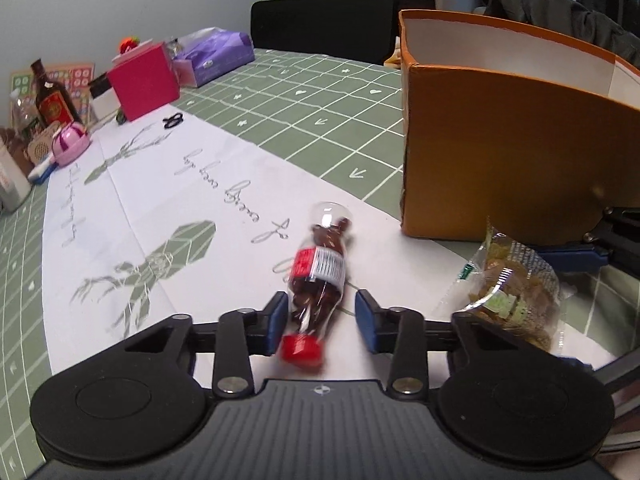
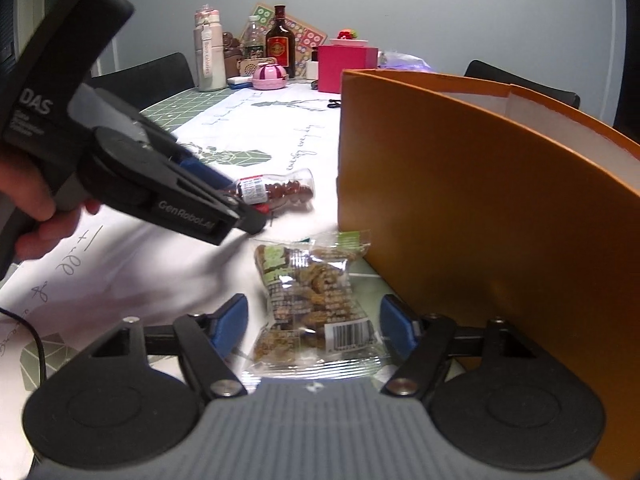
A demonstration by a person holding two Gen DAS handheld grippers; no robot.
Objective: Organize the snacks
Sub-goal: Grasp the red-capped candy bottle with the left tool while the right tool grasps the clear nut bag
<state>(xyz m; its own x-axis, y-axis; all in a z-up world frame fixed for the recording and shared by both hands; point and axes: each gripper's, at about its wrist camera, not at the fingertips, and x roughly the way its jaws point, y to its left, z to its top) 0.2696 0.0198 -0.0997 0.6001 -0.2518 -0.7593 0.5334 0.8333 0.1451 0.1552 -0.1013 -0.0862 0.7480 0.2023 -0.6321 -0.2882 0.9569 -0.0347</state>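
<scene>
Blue-padded fingers of your left gripper (image 1: 322, 322) straddle a small clear bottle (image 1: 320, 270) of dark red snacks with a red cap, seen from the left wrist. The bottle lies on its side on the white printed cloth (image 1: 180, 208), cap toward the camera. The left pad looks to touch the bottle's side; a gap shows at the right pad, so the jaws are not clamped. An orange box (image 1: 500, 152) stands open-topped to the right, and a clear packet of brown snacks (image 1: 516, 296) lies at its foot.

From the right wrist, your right gripper (image 2: 314, 326) points down at that packet (image 2: 312, 304), its fingers spread either side with clear gaps and the pads off the wrapper. The packet lies flat beside the box (image 2: 460, 208), barcode end nearest the camera. Your left hand (image 2: 36, 204) wraps the other gripper's handle at the left edge, the tool angling down toward the bottle (image 2: 276, 190).
</scene>
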